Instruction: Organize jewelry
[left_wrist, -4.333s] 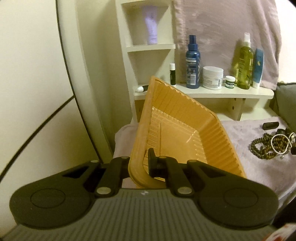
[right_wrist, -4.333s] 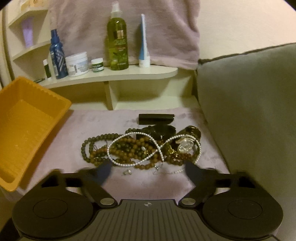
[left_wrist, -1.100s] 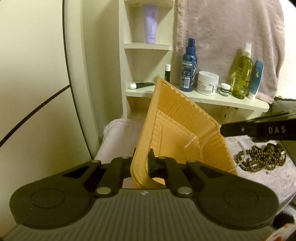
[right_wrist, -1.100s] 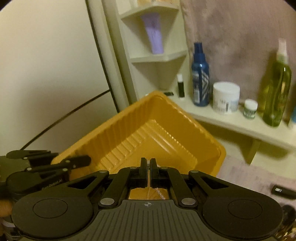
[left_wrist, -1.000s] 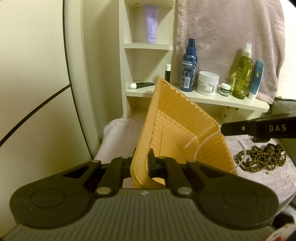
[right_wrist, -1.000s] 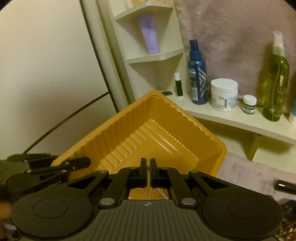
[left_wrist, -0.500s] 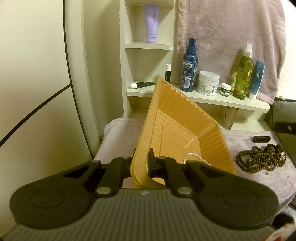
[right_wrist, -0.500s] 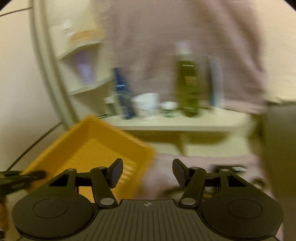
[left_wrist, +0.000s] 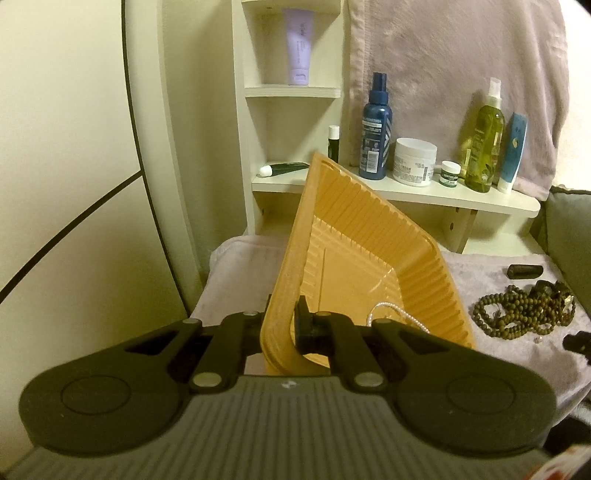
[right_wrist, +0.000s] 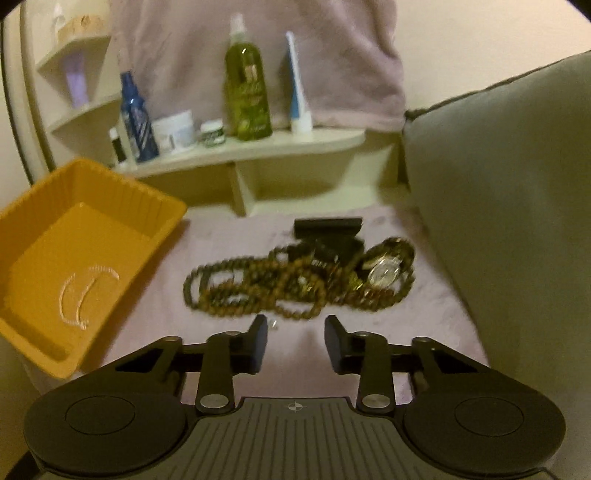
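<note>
My left gripper (left_wrist: 291, 321) is shut on the near rim of the orange tray (left_wrist: 351, 236) and holds it tilted. A white pearl necklace (left_wrist: 391, 312) lies on the tray's floor; the right wrist view shows the necklace (right_wrist: 79, 295) inside the tray (right_wrist: 110, 192) at the left. A pile of brown bead strings (right_wrist: 295, 280) with a watch (right_wrist: 384, 273) rests on the pink cloth. My right gripper (right_wrist: 296, 336) hovers just in front of the pile, its jaws closing with nothing between them. A tiny loose piece (right_wrist: 274, 324) lies by its left finger.
A black bar (right_wrist: 327, 225) lies behind the pile. A grey cushion (right_wrist: 498, 221) walls off the right side. The white shelf (right_wrist: 258, 151) behind carries bottles and jars. The pink cloth (right_wrist: 221, 236) covers the surface between tray and pile.
My right gripper let go of the pearl necklace into the tray, opened, and swung right and down to the bead pile. The left gripper and tray stayed put.
</note>
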